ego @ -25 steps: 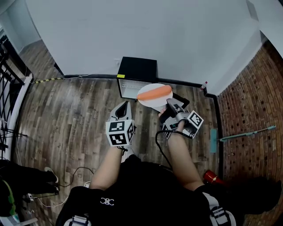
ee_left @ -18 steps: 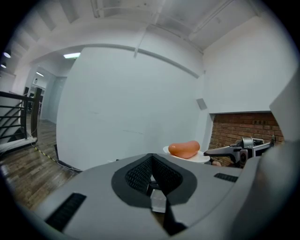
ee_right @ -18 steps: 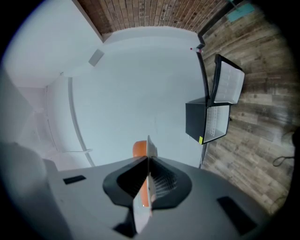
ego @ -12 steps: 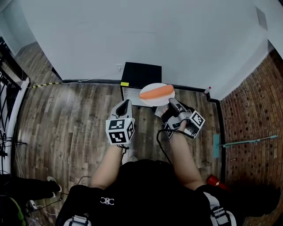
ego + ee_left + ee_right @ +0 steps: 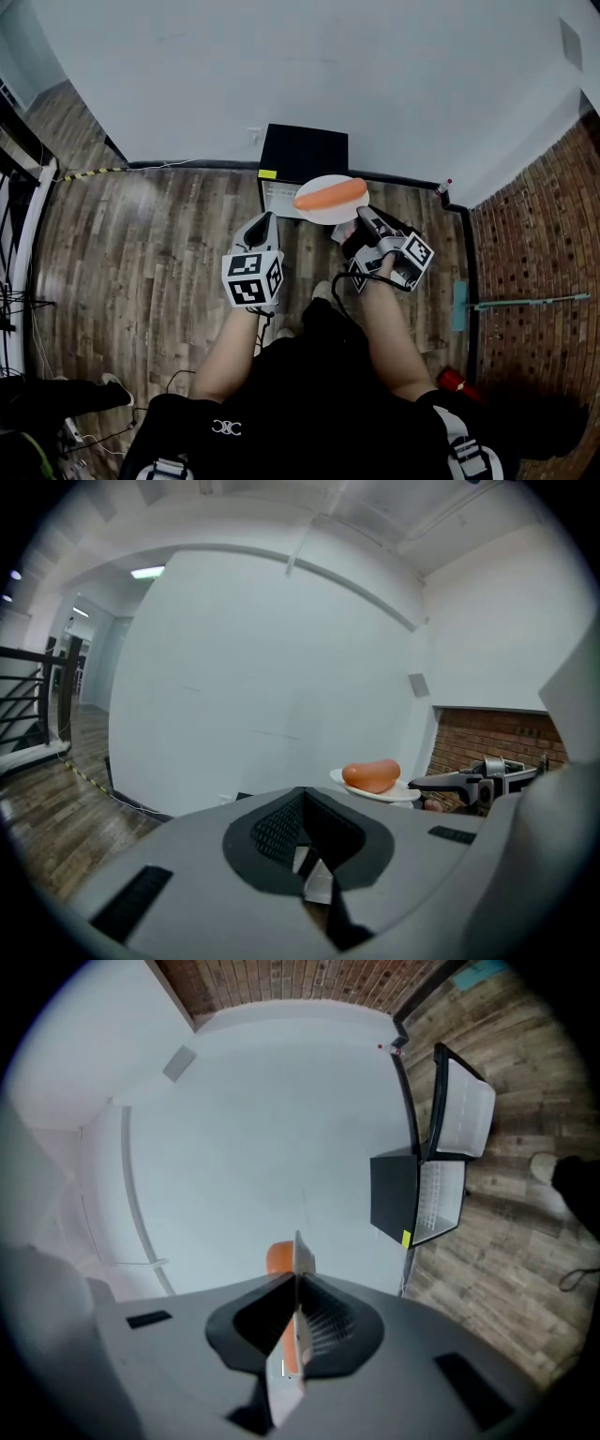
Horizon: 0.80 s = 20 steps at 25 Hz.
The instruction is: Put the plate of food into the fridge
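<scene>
A white plate (image 5: pixel 328 200) carrying an orange sausage (image 5: pixel 330 194) hangs in the air over the floor, just in front of a small black fridge (image 5: pixel 305 150). The fridge door (image 5: pixel 464 1110) stands open and the white inside (image 5: pixel 280 198) shows. My right gripper (image 5: pixel 362 217) is shut on the plate's near rim; in the right gripper view the plate (image 5: pixel 296 1262) runs edge-on between the jaws with the sausage (image 5: pixel 277 1258) behind it. My left gripper (image 5: pixel 264 225) floats left of the plate, shut and empty. The left gripper view shows the plate (image 5: pixel 382 795) to its right.
A white wall (image 5: pixel 309 75) backs the fridge and a brick wall (image 5: pixel 530 216) runs along the right. A small bottle (image 5: pixel 443 186) stands in the corner. A teal tool (image 5: pixel 457 300) and a red object (image 5: pixel 452 379) lie at the right. A railing (image 5: pixel 14 216) and cables (image 5: pixel 173 380) are at the left.
The fridge has come a little nearer and the plate has drifted slightly toward it, still held. A shoe has come into view below the plate. Both grippers keep their states.
</scene>
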{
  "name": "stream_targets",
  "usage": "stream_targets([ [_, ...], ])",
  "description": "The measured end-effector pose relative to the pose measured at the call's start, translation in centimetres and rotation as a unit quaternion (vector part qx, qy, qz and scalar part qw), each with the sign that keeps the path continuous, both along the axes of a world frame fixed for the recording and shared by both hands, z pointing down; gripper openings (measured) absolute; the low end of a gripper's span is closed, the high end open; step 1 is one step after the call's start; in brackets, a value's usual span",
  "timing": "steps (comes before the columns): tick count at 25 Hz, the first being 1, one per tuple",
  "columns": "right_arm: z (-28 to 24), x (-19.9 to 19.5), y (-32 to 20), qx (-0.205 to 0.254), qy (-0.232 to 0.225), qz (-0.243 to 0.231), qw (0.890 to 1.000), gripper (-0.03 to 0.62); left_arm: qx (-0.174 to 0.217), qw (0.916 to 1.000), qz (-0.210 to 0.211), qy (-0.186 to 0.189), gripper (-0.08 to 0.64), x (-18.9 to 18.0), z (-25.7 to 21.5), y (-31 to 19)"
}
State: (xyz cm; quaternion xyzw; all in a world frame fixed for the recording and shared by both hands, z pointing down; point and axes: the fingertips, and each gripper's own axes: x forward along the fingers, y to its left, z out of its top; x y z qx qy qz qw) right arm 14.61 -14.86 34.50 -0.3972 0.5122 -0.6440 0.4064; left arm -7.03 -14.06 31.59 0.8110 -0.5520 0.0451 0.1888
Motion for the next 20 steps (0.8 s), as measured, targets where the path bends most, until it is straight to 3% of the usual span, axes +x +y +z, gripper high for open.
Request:
stream_targets([
  [6,0.9,0.3,-3.5,0.006,0.004,-0.009,1.0,0.032,-0.004,0.9999,-0.008,-0.005,-0.003,0.2,0.9,-3.4],
  [12,3.2,1.0,-12.2,-0.002,0.009,-0.021,1.0,0.032,-0.025,0.9994,-0.017,-0.015,-0.003,0.6,2.4,-12.3],
  [20,5.4,1.8,-13.2,0.004,0.012,-0.033,0.999,0.032,-0.033,0.9991,-0.02,-0.019,-0.003,1.7,4.2,-14.1],
])
